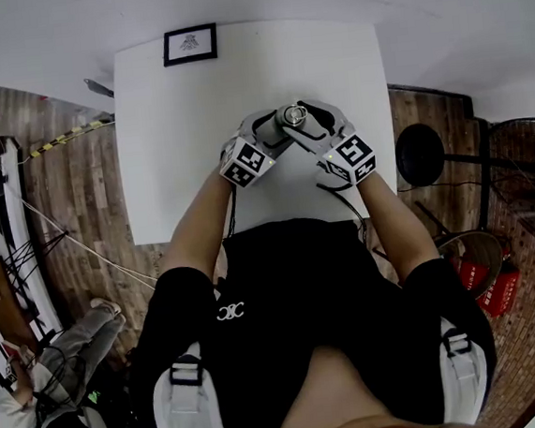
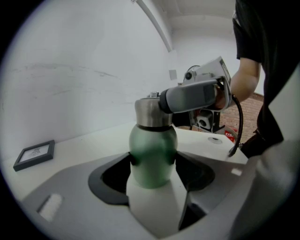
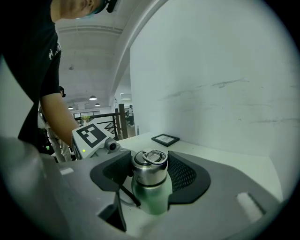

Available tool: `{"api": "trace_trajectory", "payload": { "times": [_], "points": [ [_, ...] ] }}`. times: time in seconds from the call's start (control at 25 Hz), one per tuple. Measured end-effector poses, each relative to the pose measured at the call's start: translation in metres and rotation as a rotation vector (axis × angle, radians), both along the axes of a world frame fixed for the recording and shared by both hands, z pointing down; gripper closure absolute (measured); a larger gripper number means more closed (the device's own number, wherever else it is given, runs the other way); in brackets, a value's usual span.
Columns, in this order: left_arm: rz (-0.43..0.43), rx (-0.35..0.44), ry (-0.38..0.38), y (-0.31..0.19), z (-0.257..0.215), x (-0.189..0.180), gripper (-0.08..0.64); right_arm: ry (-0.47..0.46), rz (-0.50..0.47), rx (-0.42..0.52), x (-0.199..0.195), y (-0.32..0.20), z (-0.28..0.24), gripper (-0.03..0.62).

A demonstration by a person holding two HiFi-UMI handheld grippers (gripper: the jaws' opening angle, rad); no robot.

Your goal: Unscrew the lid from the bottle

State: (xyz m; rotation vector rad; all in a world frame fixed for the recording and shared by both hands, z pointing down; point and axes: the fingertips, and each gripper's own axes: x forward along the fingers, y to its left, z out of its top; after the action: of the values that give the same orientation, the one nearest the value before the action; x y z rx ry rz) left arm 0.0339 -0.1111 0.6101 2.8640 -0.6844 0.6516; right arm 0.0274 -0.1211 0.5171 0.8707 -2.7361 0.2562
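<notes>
- While the green bottle [image 2: 152,150] stands upright on the white tabletop [image 1: 183,122], just toward 3 o'clock of its middle, both tools meet on it.
- Left hand-held gripper [image 2: 153,161] comes in from the bottle's 7 o'clock, and its dark pads are clamped on the green body below the shoulder.
- Right hand-held gripper [image 3: 150,164] comes in from 5 o'clock, its jaws set fairly wide and closed on the steel lid [image 3: 149,174], which sits on the neck with a ring on top.
- A black picture frame [image 1: 189,45] lies at the tabletop's 11 o'clock edge, well apart from the bottle.
</notes>
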Motion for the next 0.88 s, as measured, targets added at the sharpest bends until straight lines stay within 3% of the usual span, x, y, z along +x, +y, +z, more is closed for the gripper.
{"api": "trace_trajectory", "payload": {
  "times": [0.32, 0.44, 0.64, 0.88],
  "points": [
    [0.003, -0.003, 0.006, -0.001, 0.001, 0.0, 0.206, 0.017, -0.167, -0.03, -0.001, 0.0, -0.003, 0.356],
    [0.002, -0.004, 0.007, -0.001, 0.0, 0.0, 0.206, 0.024, -0.164, -0.042, -0.001, 0.0, -0.002, 0.354],
    [0.002, -0.002, 0.011, 0.0, -0.002, -0.001, 0.206, 0.036, 0.07, 0.028, 0.003, -0.003, -0.004, 0.304],
    [0.002, 0.002, 0.012, -0.001, 0.0, -0.002, 0.206, 0.112, 0.345, 0.037, 0.004, 0.001, 0.01, 0.305]
  ]
}}
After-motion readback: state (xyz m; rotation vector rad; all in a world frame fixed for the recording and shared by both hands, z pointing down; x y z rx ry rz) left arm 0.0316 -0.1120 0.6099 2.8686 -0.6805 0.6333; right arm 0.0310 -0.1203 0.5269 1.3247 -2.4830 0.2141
